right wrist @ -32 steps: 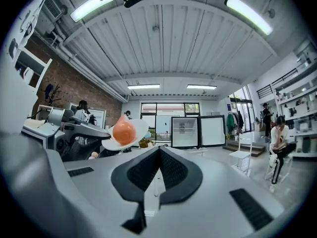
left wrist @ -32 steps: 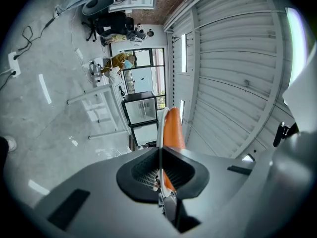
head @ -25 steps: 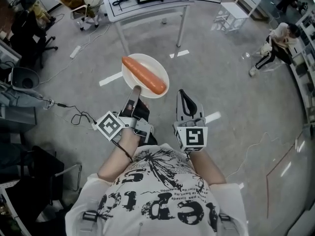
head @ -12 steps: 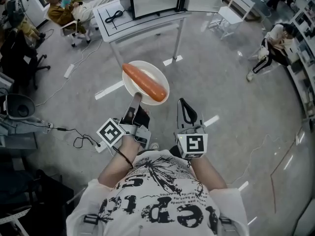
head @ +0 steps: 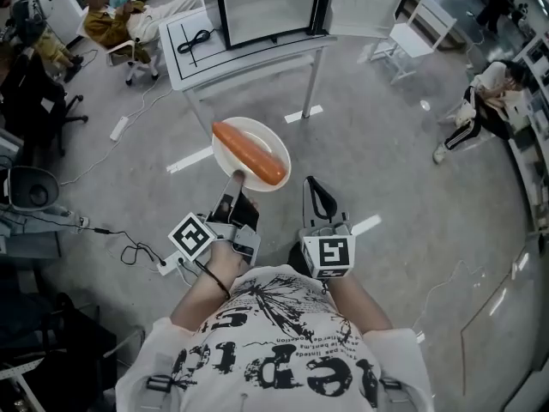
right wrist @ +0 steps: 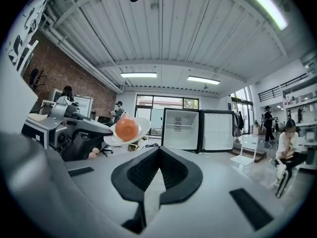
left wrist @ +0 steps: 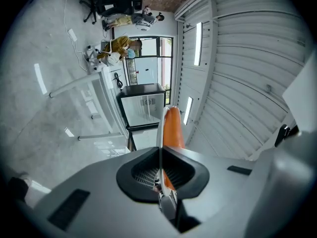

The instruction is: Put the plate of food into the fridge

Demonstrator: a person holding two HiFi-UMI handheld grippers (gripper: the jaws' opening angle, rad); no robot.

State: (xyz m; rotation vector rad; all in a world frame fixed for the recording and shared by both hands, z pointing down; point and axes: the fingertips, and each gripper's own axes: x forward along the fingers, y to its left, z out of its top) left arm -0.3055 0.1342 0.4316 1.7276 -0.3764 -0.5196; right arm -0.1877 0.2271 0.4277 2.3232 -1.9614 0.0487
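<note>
A white plate (head: 265, 135) carries one long orange carrot (head: 249, 153). My left gripper (head: 234, 179) is shut on the plate's near rim and holds it level above the floor. In the left gripper view the rim (left wrist: 159, 133) runs edge-on between the closed jaws, with the carrot (left wrist: 173, 128) beside it. My right gripper (head: 316, 189) hangs to the right of the plate, shut and empty; its jaws meet (right wrist: 159, 150). The fridge (head: 266, 3) stands ahead with its door (head: 367, 0) swung open. The right gripper view shows the plate (right wrist: 140, 128), the carrot (right wrist: 127, 128) and the fridge (right wrist: 181, 128).
A white table (head: 244, 37) with a black cable on it stands between me and the fridge. A white chair (head: 418, 26) is at the back right. One person (head: 485, 93) sits at the right, another (head: 120, 11) at the back left. Cables (head: 129, 243) trail on the floor at left.
The whole view has slid toward the fridge: the table and the open fridge show larger and nearer. Both grippers keep their hold and spacing, plate still level.
</note>
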